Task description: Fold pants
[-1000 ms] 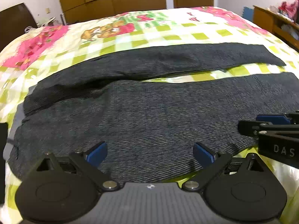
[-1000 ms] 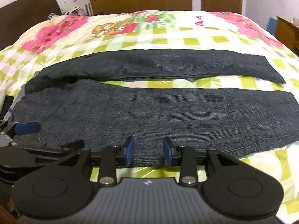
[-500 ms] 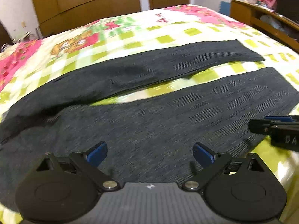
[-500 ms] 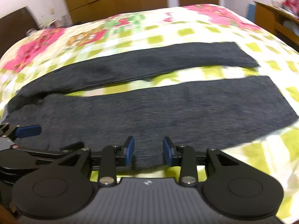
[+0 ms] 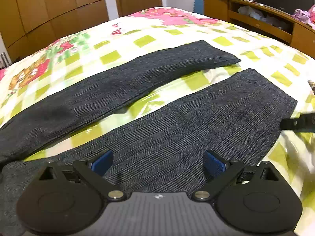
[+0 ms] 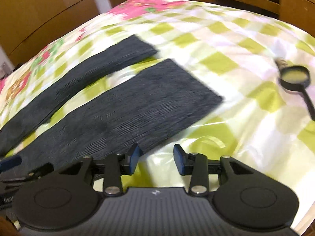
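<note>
So the dark grey ribbed knit pants are lying flat on the bed with the green-checked floral sheet, legs spread apart in a V. The near leg runs right under and ahead of the left tool, whose blue pads are spread wide and holding nothing. The right tool is also parted and empty, sitting just past the near leg's side edge, with the cuff ahead and to its left. That view is smeared, so the exact gap is hard to call.

My read: the step is grabbing the near leg to fold it over the far leg. To do it well, I'd pinch the near edge at two spots, one by the cuff and one further up the leg, catching both fabric layers, then lift evenly so it doesn't sag or twist.

Also there's a black round-headed thing with a long handle on the sheet ahead-right of the right tool, so keep clear.
</note>
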`<state>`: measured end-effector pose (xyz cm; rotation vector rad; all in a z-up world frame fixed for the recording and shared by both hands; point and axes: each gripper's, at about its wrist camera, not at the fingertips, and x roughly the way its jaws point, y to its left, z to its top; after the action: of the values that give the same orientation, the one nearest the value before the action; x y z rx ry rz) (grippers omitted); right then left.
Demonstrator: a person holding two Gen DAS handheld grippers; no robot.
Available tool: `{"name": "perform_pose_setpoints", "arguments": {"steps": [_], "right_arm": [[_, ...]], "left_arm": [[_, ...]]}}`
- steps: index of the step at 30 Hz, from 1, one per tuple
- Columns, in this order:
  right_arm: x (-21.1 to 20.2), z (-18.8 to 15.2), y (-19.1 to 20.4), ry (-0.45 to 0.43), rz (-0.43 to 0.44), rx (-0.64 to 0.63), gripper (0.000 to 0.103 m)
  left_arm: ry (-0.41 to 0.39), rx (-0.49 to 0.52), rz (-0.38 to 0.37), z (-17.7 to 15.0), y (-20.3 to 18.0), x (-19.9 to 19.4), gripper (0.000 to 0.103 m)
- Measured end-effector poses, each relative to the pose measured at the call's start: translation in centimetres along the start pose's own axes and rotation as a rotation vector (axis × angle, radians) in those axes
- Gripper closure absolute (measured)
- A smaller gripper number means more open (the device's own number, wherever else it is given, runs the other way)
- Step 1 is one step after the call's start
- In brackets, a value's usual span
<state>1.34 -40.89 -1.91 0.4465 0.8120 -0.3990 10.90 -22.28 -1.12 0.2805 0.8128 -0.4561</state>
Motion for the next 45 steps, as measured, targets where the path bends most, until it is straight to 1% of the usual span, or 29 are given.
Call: {"name": "perform_pose_setpoints", "arguments": {"steps": [2, 5, 7, 8, 9, 10, 12, 13, 15, 17, 18, 20, 21, 23, 24, 25, 26, 28, 30, 32, 34, 36, 38, 40, 41, 43, 45], "right_arm": [[0.3, 0.7, -1.5, -0.010, -0.004, 0.060, 0.064], [1.4, 1.6, -3.3, -0.001, 0.052, 0.168, 0.064], [2.3, 2.2, -3.8, -0.002, 0.066, 0.222, 0.063], [2.6, 2.4, -4.1, -0.009, 0.082, 0.244, 0.068], [2.9, 2.6, -4.4, -0.017, 0.094, 0.268, 0.091], [3.1, 2.8, -4.8, -0.019, 0.107, 0.300, 0.100], [3.2, 2.9, -5.8, -0.014, 0.154, 0.367, 0.100], [3.0, 2.9, -6.3, -0.021, 0.164, 0.382, 0.100], [2.4, 2.8, -6.6, -0.036, 0.150, 0.376, 0.100], [2.1, 2.7, -6.5, -0.030, 0.112, 0.351, 0.100], [1.9, 2.6, -6.4, -0.029, 0.091, 0.341, 0.096], [1.8, 3.0, -5.9, -0.021, 0.052, 0.307, 0.090], [1.4, 3.1, -5.6, -0.027, 0.028, 0.289, 0.090], [0.0, 3.2, -4.7, -0.070, -0.029, 0.231, 0.089], [-0.9, 3.3, -3.8, -0.101, -0.061, 0.182, 0.089], [-1.6, 3.4, -2.9, -0.122, -0.070, 0.145, 0.089], [-2.3, 3.4, -1.7, -0.133, -0.057, 0.101, 0.089], [-2.6, 3.4, 1.8, -0.117, 0.005, -0.008, 0.088], [-2.5, 3.2, 6.4, -0.099, 0.070, -0.128, 0.088], [-1.6, 3.1, 11.9, -0.059, 0.168, -0.247, 0.088], [-0.3, 3.3, 17.9, -0.007, 0.271, -0.357, 0.086], [1.2, 3.4, 24.2, 0.030, 0.361, -0.506, 0.082], [2.8, 3.3, 30.3, 0.053, 0.433, -0.657, 0.077], [5.0, 3.2, 35.8, 0.078, 0.499, -0.791, 0.076], [6.1, 3.1, 38.4, 0.092, 0.521, -0.851, 0.075], [8.1, 2.9, 42.9, 0.122, 0.552, -0.936, 0.074], [10.2, 3.1, 46.3, 0.151, 0.566, -0.971, 0.073]], "left_arm": [[0.006, 0.002, -0.014, 0.2, -0.4, 0.5, 0.000], [0.016, 0.020, -0.017, 0.2, -1.1, 1.0, 0.000], [0.009, 0.034, -0.016, 0.1, -1.6, 1.0, 0.000], [0.008, 0.041, -0.016, 0.1, -1.7, 1.0, 0.000], [0.007, 0.049, -0.017, 0.1, -1.9, 1.0, 0.000], [0.004, 0.053, -0.020, 0.1, -2.0, 0.8, 0.000], [-0.008, 0.056, -0.047, 0.0, -2.0, 0.4, 0.000], [-0.014, 0.049, -0.067, -0.1, -1.8, 0.2, 0.000], [-0.023, 0.027, -0.100, -0.4, -1.4, -0.3, 0.000], [-0.033, 0.004, -0.120, -0.6, -0.6, -0.9, 0.000], [-0.043, -0.006, -0.125, -0.7, 0.0, -1.4, 0.000], [-0.070, -0.021, -0.122, -1.1, 1.6, -2.6, 0.000], [-0.083, -0.028, -0.114, -1.3, 2.5, -3.2, 0.000], [-0.111, -0.041, -0.083, -2.0, 5.0, -4.6, 0.000], [-0.123, -0.044, -0.059, -2.4, 6.5, -5.2, 0.000], [-0.129, -0.048, -0.035, -2.8, 7.9, -5.6, 0.000], [-0.134, -0.053, -0.010, -3.2, 9.4, -6.1, 0.000], [-0.141, -0.062, 0.046, -4.2, 12.9, -7.1, 0.000], [-0.141, -0.075, 0.101, -5.1, 16.7, -8.2, 0.000], [-0.139, -0.087, 0.139, -6.0, 21.0, -9.1, 0.000], [-0.134, -0.088, 0.197, -6.6, 25.5, -9.7, 0.000], [-0.123, -0.103, 0.252, -6.9, 30.0, -9.9, 0.000], [-0.110, -0.131, 0.300, -6.8, 34.8, -9.6, 0.000], [-0.099, -0.159, 0.341, -6.6, 39.1, -8.9, 0.000], [-0.089, -0.175, 0.351, -6.4, 41.2, -8.3, 0.000], [-0.050, -0.209, 0.346, -6.3, 45.3, -6.9, 0.000], [-0.002, -0.226, 0.335, -6.5, 48.8, -5.6, 0.000]]}}
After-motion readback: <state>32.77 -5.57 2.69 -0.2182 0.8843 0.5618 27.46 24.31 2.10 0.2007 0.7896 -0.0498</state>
